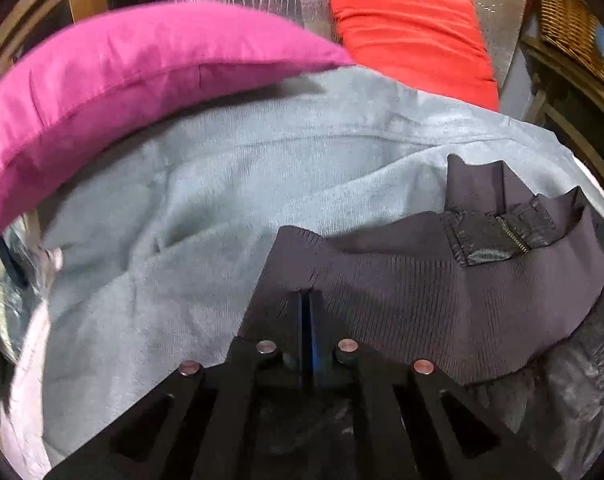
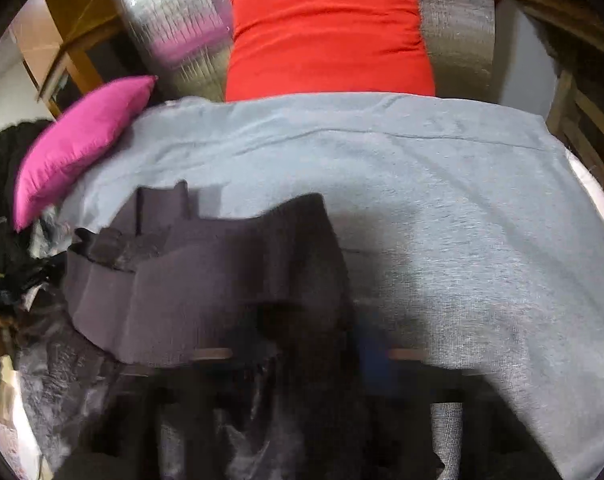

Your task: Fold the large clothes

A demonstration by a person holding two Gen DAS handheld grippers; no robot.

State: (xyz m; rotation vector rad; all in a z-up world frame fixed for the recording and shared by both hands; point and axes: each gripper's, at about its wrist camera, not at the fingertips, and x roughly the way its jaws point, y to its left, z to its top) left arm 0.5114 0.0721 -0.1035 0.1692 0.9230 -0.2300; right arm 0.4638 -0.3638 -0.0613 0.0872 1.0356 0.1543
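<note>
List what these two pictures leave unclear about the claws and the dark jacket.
- Right claw: right wrist view, motion blur smears the fingers; open or shut cannot be told.
- Dark jacket: left wrist view, lower part hidden behind the left claw, which is shut on its ribbed hem.
- Wicker basket: cut off by the frame edge.

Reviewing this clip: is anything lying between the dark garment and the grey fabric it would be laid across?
Nothing visible does. The left tool is shut on the ribbed hem of the dark garment, which lies directly on the grey fabric. The pink cushion and red cushion sit at its far edge. The right tool is too blurred to judge.
</note>
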